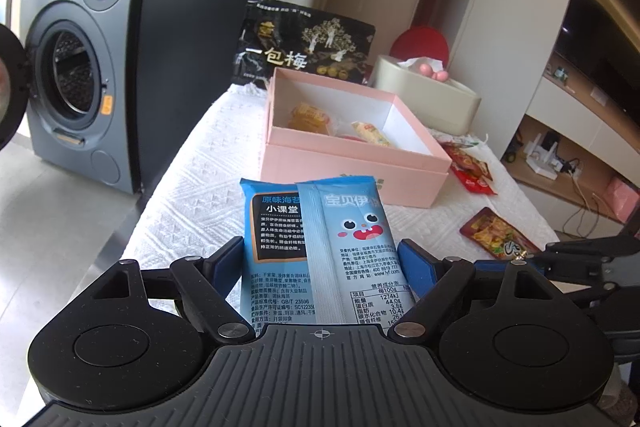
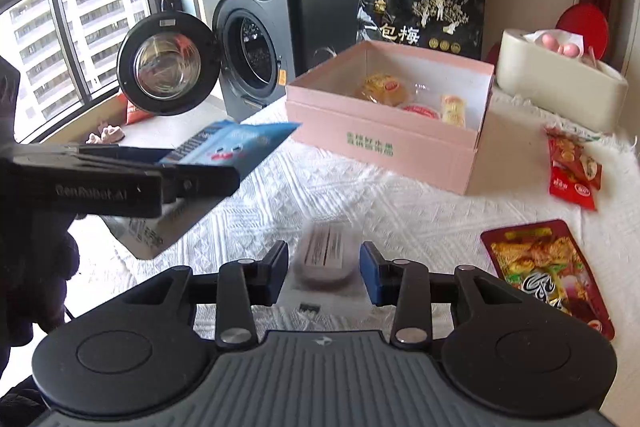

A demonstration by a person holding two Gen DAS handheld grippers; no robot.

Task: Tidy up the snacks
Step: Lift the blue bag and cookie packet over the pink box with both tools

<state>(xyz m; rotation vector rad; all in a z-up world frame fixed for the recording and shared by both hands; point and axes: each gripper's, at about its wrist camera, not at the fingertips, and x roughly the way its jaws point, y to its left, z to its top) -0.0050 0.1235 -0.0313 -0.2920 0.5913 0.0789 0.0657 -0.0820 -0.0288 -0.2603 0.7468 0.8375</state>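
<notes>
- My left gripper [image 1: 320, 259] is clamped on a blue pack [image 1: 320, 247], fingers pressing its two side edges about halfway up; in the right view the pack sticks out flat and hangs above the near-left part of the table [image 2: 280, 187], near the pink box [image 2: 384, 143].
- I judge the pack light, thin and crinkly: it will flex and could slide in the pads, so the mid-body hold across its width looks sound to me.
- My right gripper [image 2: 323, 273] has its jaws apart, one on each side of a round clear-wrapped snack [image 2: 326, 257] lying on the cloth; I cannot tell whether the fingers touch it.
- That snack looks soft and its film slick; I would take it across the middle and squeeze gently.
- The box stands open at the far middle of the table and holds a yellow pastry [image 2: 380, 89], a red round snack [image 2: 420, 111] and a small yellow bar [image 2: 454, 109]; its left part shows bare floor.
- A black bag [image 2: 420, 19] stands upright just behind the box.
- On the right lie two red packs, one near [image 2: 548, 271] and one farther [image 2: 572, 169], both flat and limp-looking.
- A cream tissue holder [image 2: 560, 83] sits far right.
</notes>
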